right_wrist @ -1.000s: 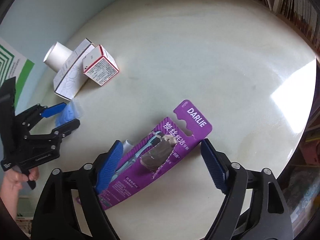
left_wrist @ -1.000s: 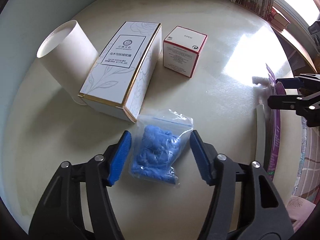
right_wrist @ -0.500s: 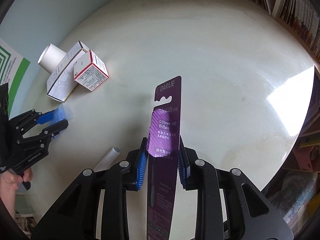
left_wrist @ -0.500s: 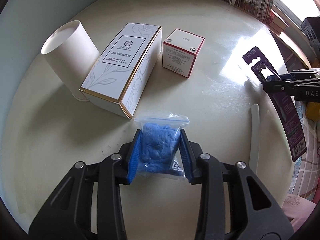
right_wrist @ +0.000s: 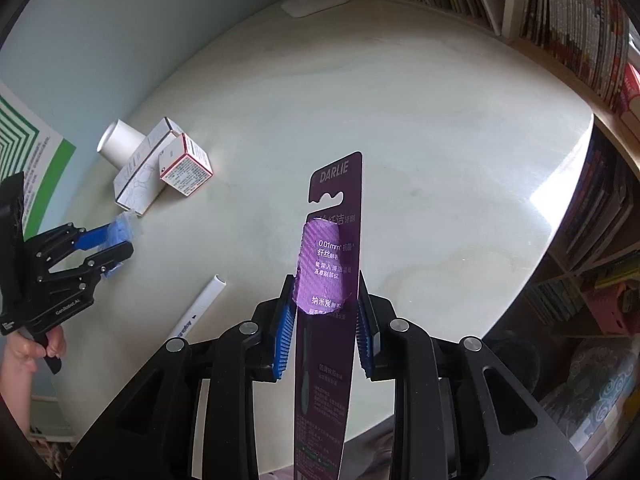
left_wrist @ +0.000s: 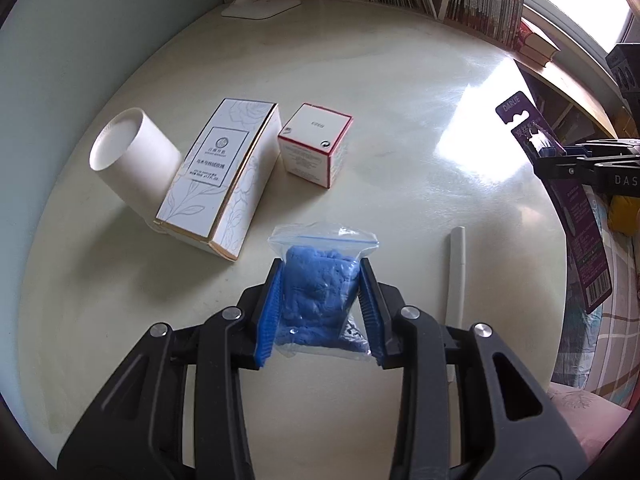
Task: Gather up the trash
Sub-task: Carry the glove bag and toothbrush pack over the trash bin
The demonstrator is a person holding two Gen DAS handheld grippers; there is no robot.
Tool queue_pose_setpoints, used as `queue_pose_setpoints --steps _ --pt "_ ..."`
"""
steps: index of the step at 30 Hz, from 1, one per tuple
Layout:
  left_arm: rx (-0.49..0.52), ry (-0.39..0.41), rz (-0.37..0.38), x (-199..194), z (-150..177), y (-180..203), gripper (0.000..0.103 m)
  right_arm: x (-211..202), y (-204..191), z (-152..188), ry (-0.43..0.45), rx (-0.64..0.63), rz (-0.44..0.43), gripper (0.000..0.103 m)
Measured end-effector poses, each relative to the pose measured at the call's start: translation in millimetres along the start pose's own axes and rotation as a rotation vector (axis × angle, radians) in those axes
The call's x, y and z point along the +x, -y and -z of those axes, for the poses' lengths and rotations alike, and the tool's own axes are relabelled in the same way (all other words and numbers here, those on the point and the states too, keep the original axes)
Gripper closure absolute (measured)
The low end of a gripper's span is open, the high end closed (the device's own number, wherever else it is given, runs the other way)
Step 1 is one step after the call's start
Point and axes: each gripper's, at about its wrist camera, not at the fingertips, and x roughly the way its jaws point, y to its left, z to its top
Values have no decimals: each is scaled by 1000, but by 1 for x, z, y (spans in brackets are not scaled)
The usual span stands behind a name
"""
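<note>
My left gripper (left_wrist: 319,312) is shut on a clear zip bag of blue stuff (left_wrist: 318,300), held just above the pale round table (left_wrist: 400,100). The same left gripper (right_wrist: 106,250) with the bag (right_wrist: 122,230) shows at the left of the right wrist view. My right gripper (right_wrist: 326,328) is shut on a purple toothbrush package (right_wrist: 334,240) that stands on edge, lifted off the table. In the left wrist view that package (left_wrist: 576,208) hangs at the far right in the right gripper (left_wrist: 560,158).
A white tube (left_wrist: 132,160), a long white floral box (left_wrist: 218,176) and a small red-edged box (left_wrist: 314,144) lie together on the table. A white stick (left_wrist: 456,272) lies near the right edge. A lamp base (left_wrist: 260,6) and bookshelves (right_wrist: 560,20) stand behind.
Both grippers went from open to shut, the left on the blue bag and the right on the purple package, which turned upright. Both lifted their loads off the table.
</note>
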Motion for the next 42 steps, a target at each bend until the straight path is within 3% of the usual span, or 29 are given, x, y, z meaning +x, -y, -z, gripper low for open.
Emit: queue_pose_setpoints --steps 9,21,30,42 --pt "92 29 12 -15 -18 60 69 -40 54 28 58 67 11 75" --pt "248 43 79 -10 -51 197 69 -107 172 88 127 203 54 75" --pt "376 5 145 12 -58 323 69 -139 266 155 129 327 73 75" --pt "453 -91 221 59 -52 443 69 -142 363 228 75 453 77 75"
